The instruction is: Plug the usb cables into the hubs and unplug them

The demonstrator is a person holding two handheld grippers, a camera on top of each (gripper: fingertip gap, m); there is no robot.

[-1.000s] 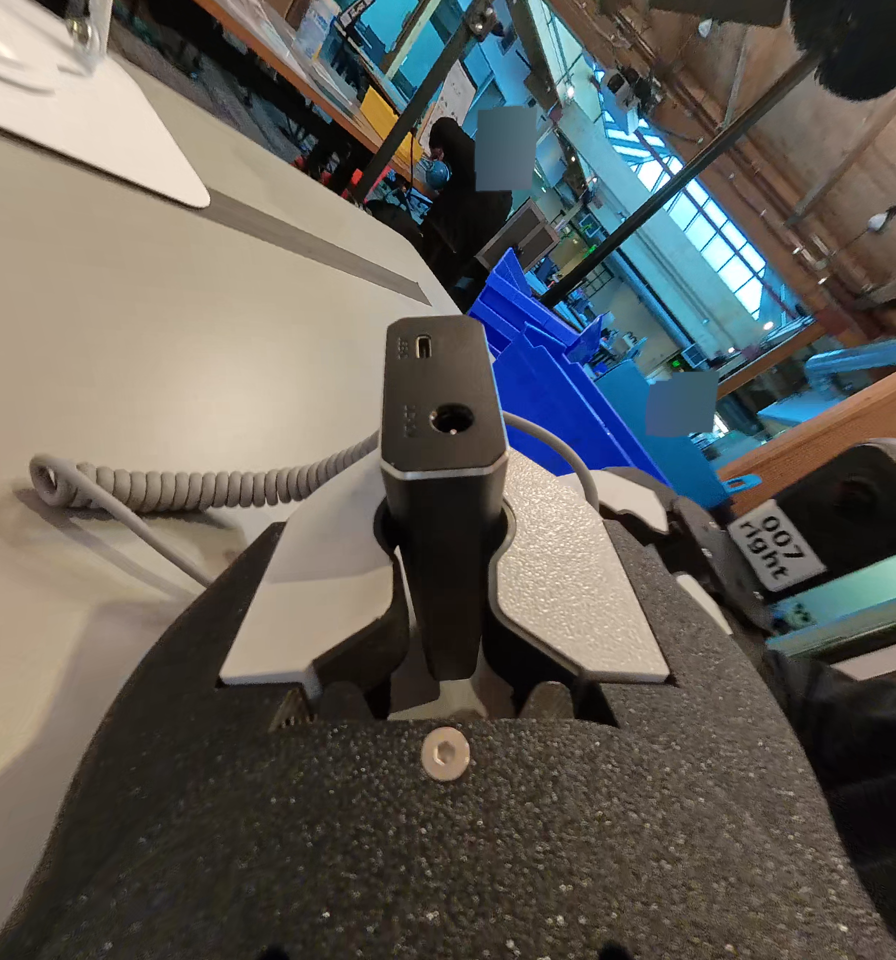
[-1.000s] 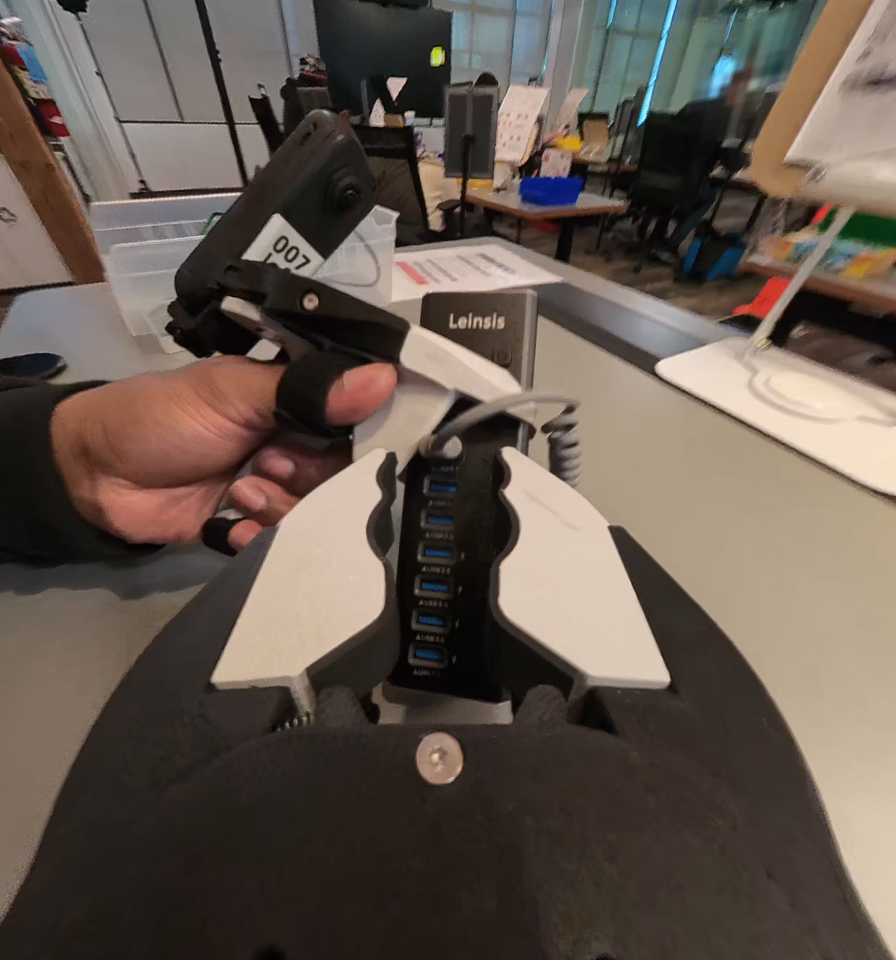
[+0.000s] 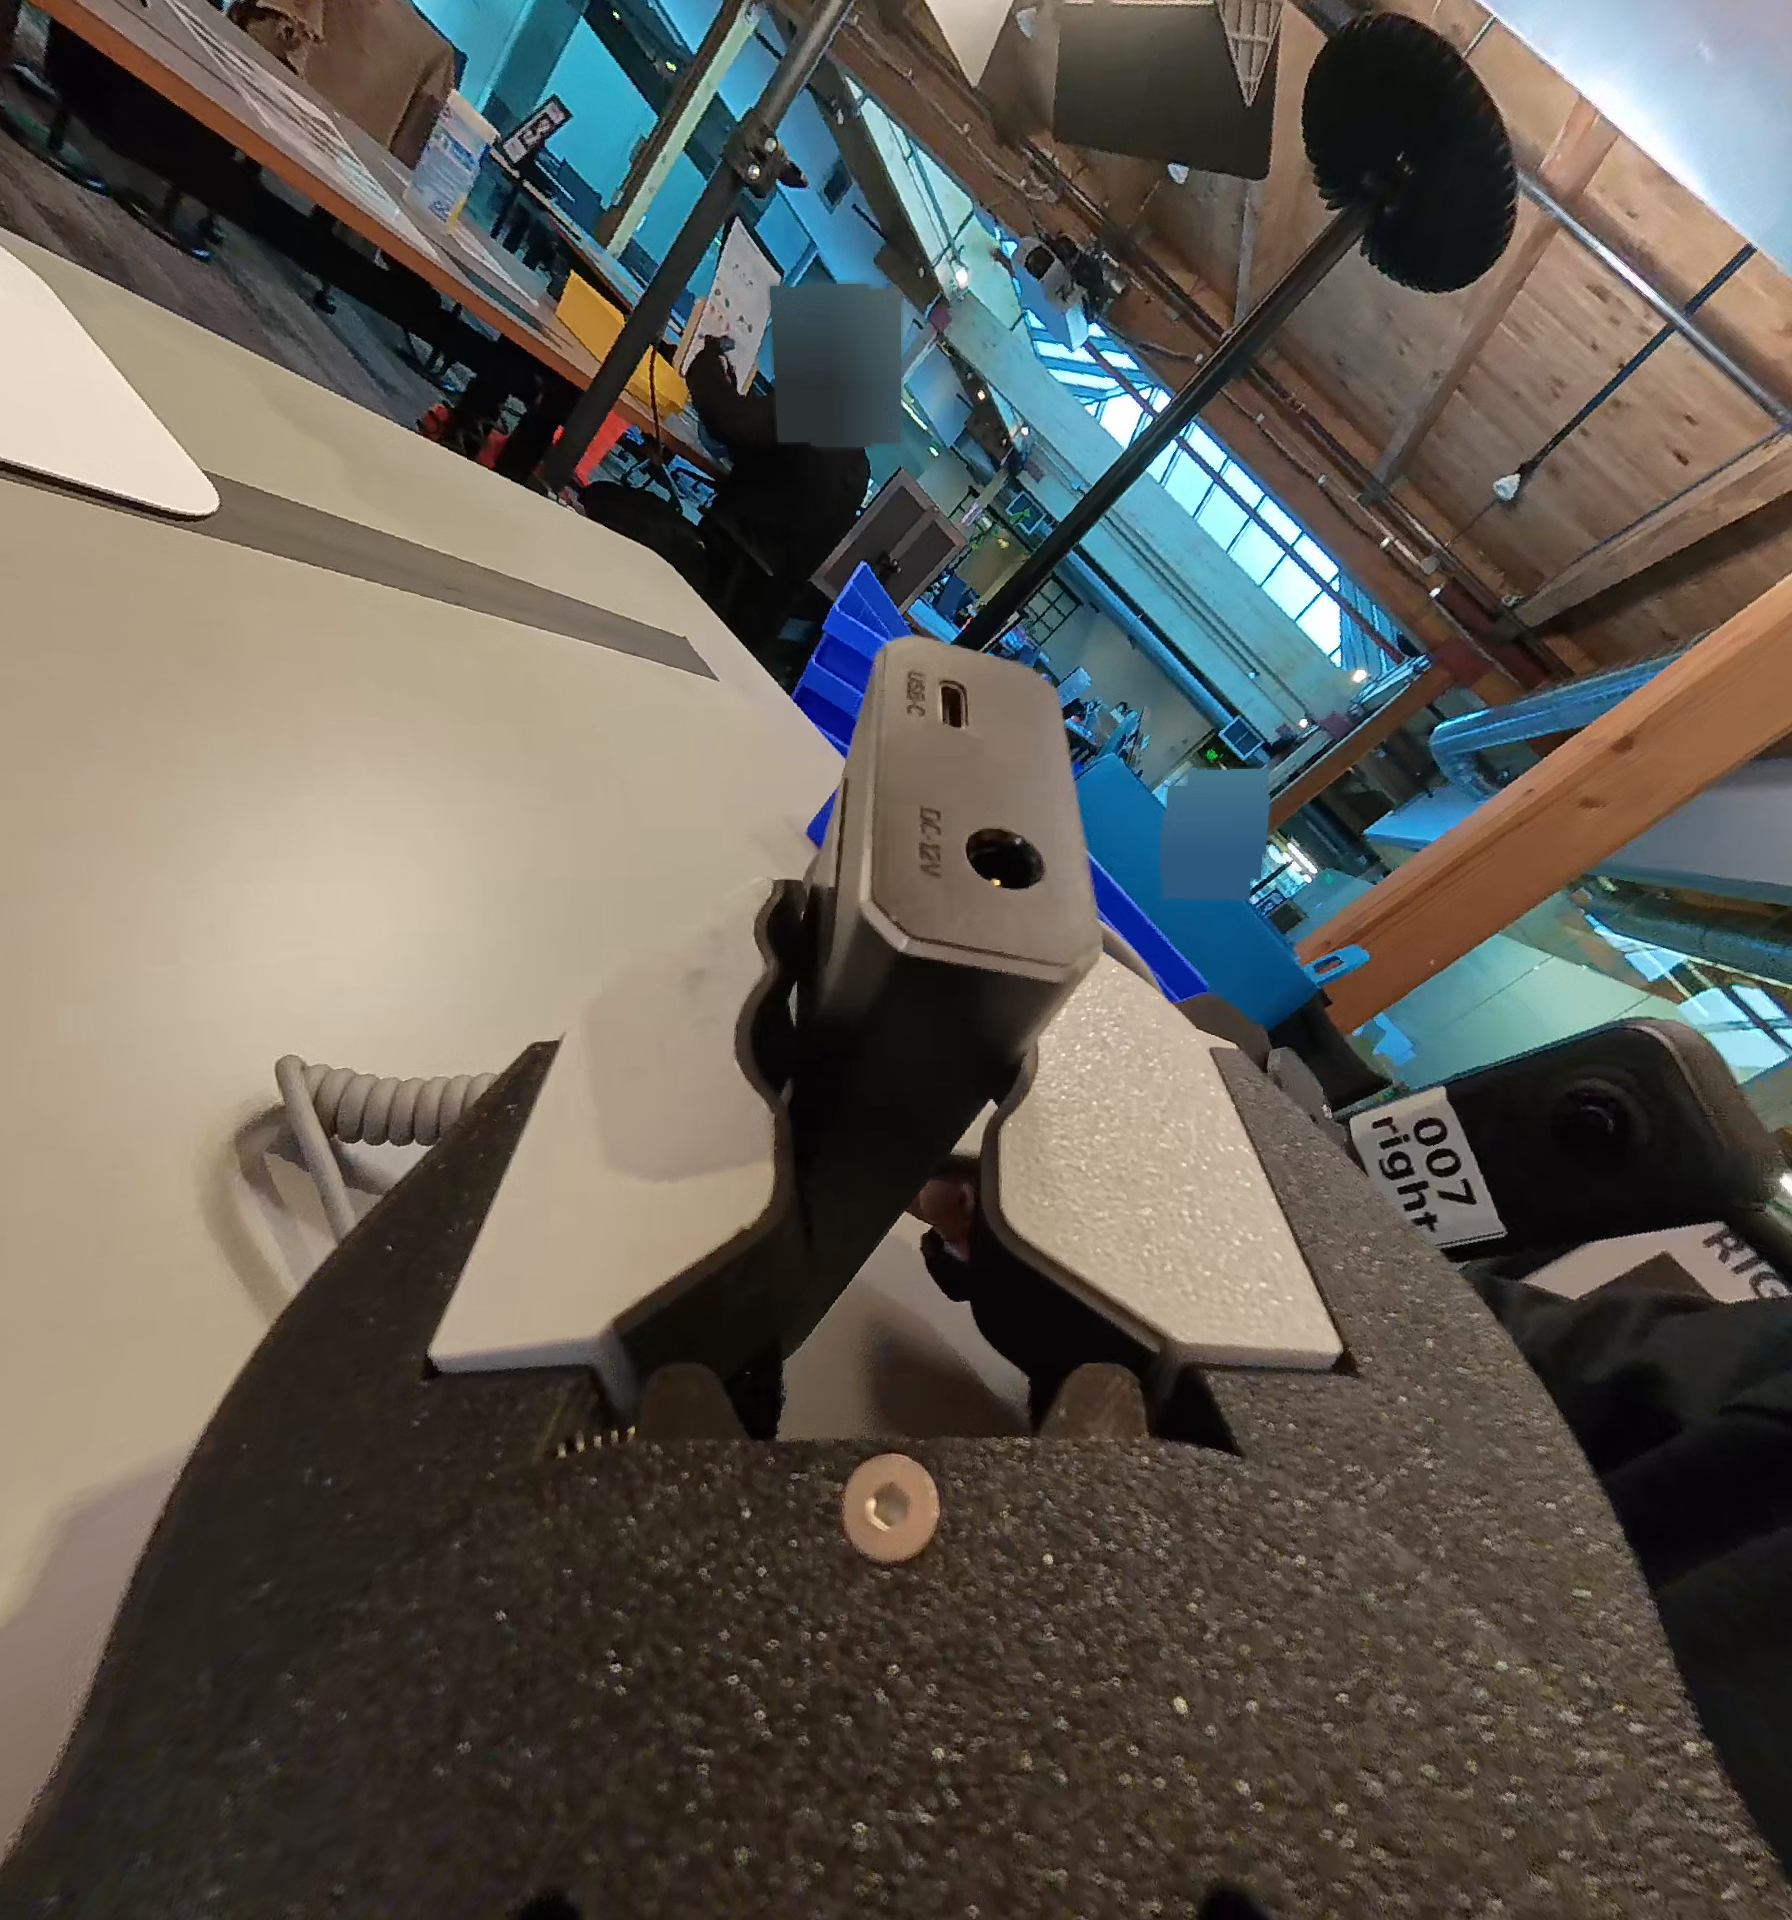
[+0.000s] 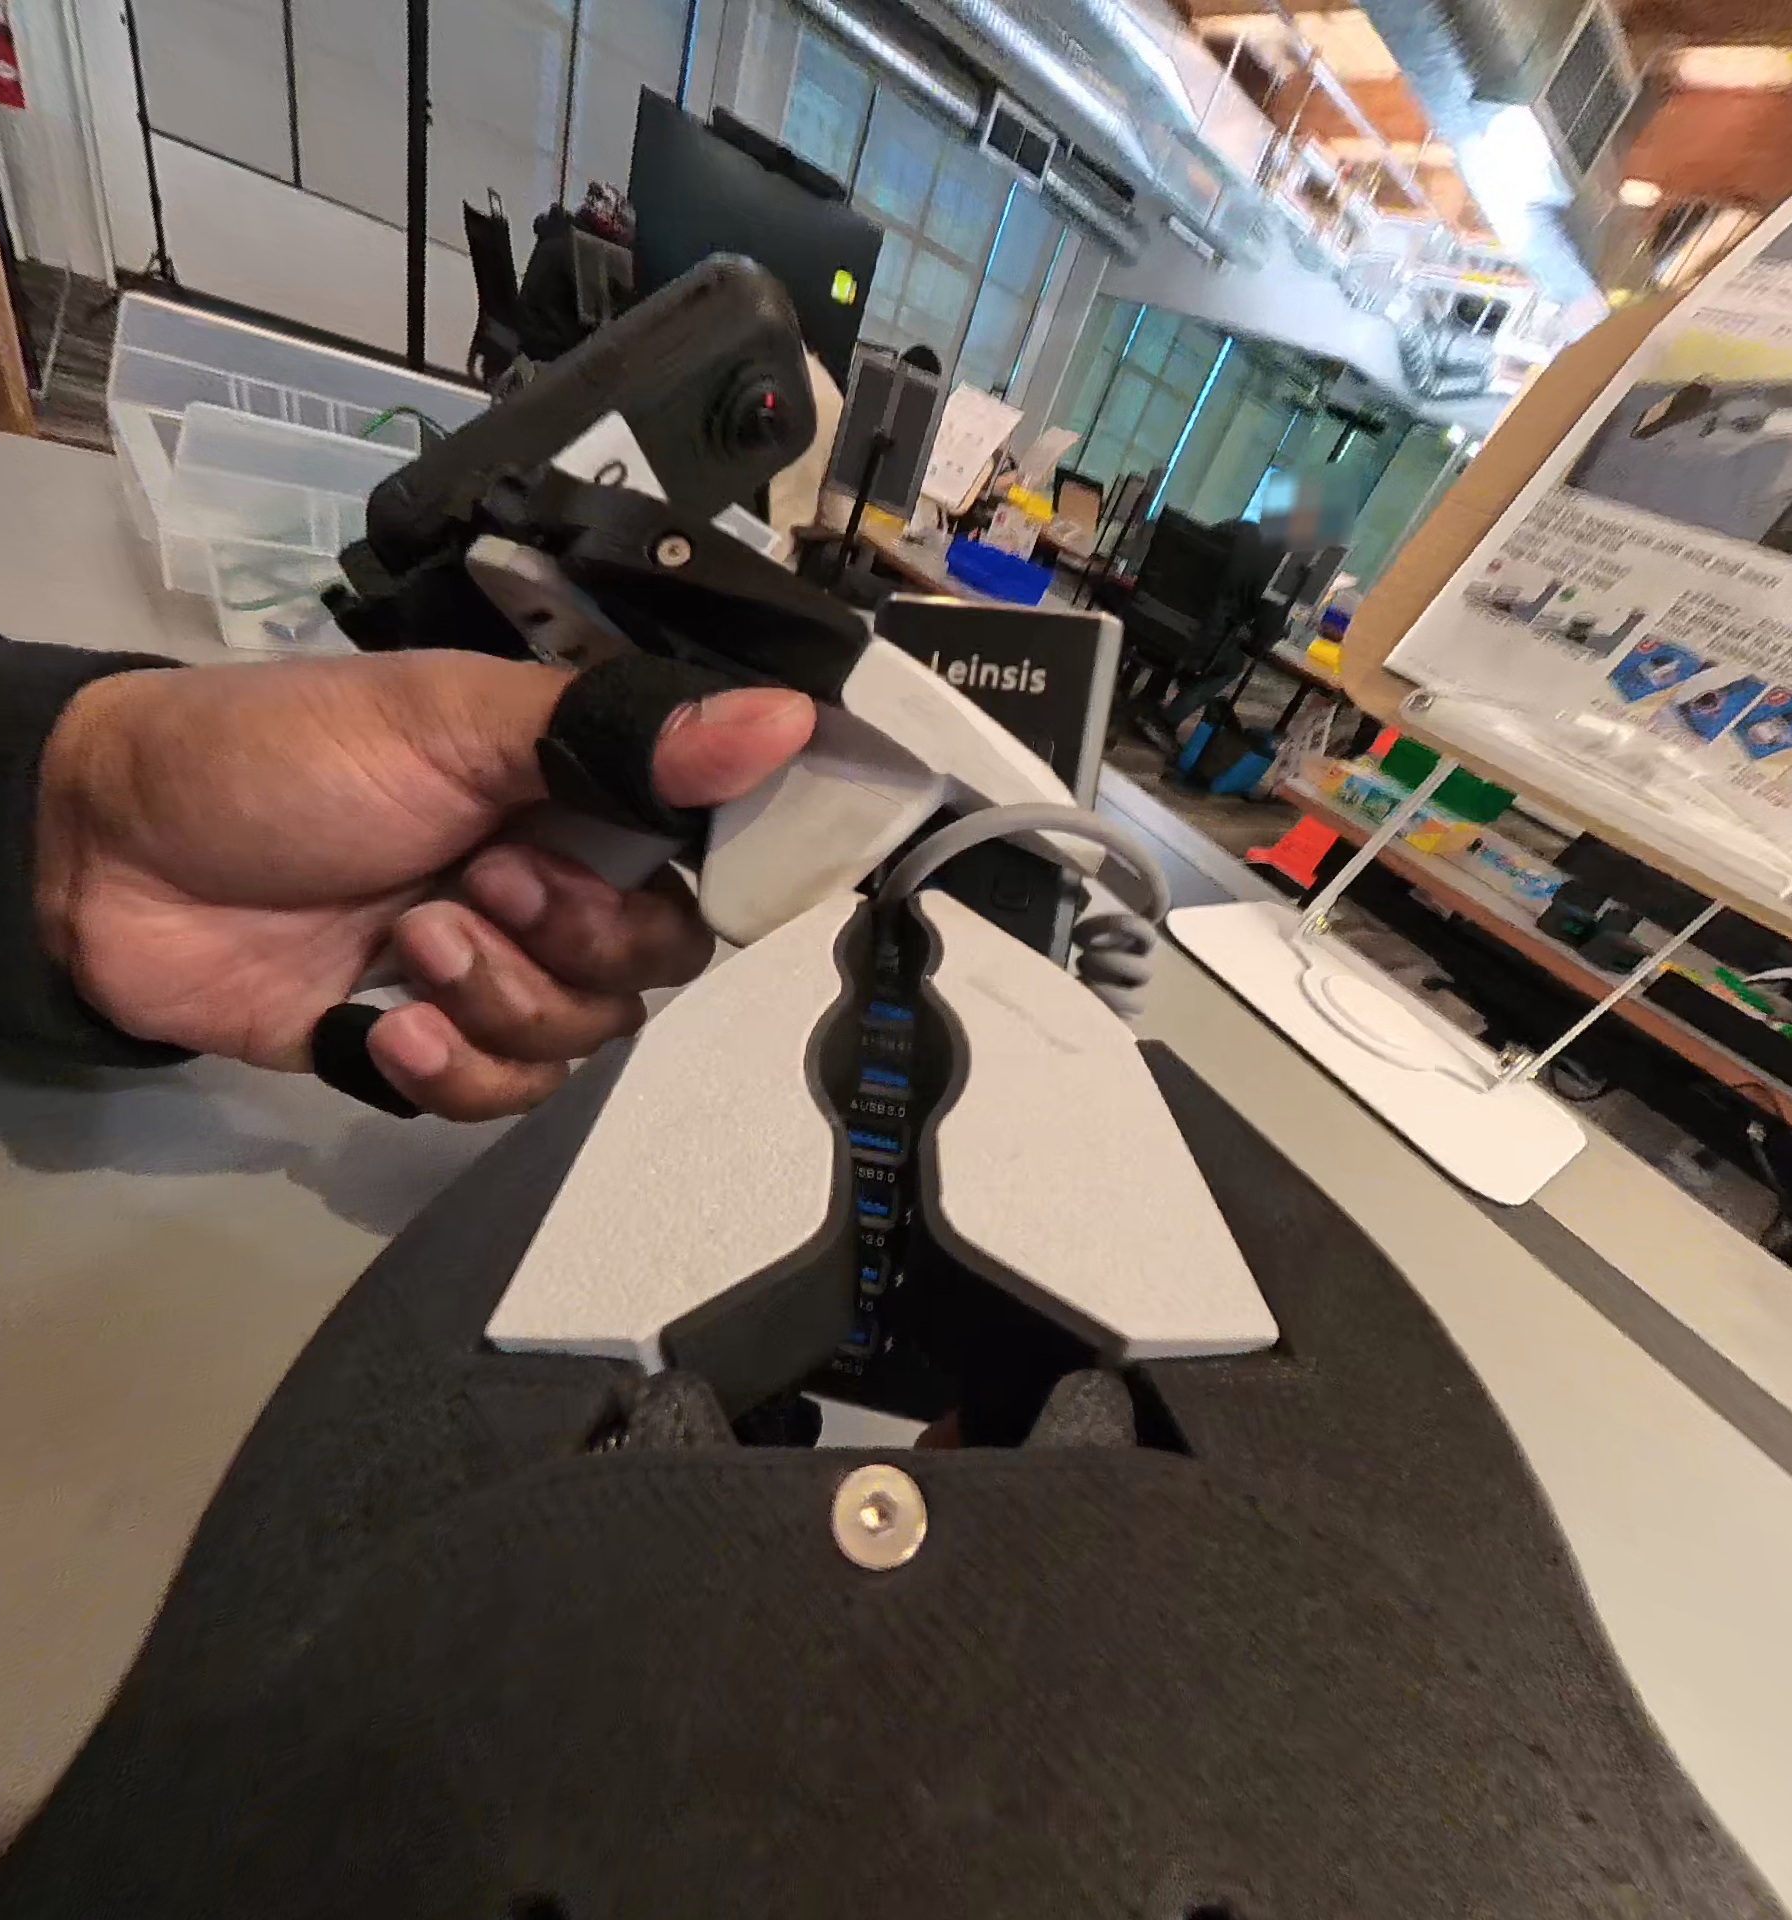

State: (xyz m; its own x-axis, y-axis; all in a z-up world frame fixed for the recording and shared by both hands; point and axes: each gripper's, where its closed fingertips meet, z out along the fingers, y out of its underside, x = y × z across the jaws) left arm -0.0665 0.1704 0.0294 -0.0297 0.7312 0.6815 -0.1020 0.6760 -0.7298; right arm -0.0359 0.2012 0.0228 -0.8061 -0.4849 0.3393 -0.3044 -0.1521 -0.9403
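Two grippers bear on one dark USB hub [image 3: 923, 1039], which is lifted clear of the grey table [image 3: 248, 831] and tilted. The left gripper [image 3: 887, 1049] has its pale fingers [image 3: 1131, 1174] clamped on the hub's narrow sides just below its end face; that end face, with a slot port and a round socket, points up and away from the table. In the right wrist view, the hub's port face [image 4: 884, 1164] shows a row of blue ports in the narrow gap between the right gripper [image 4: 887, 1039] fingers [image 4: 694, 1174]. These fingers stand close together around the plug end of the grey cable [image 4: 1027, 831]; whether they pinch it cannot be told. The cable leaves the hub's upper port, arches over, and drops into a coil [image 4: 1115, 961] beside the hub. On the table below the hub, the coil [image 3: 393, 1107] lies flat. A hand [image 4: 331, 862] holds the left gripper beside the hub.
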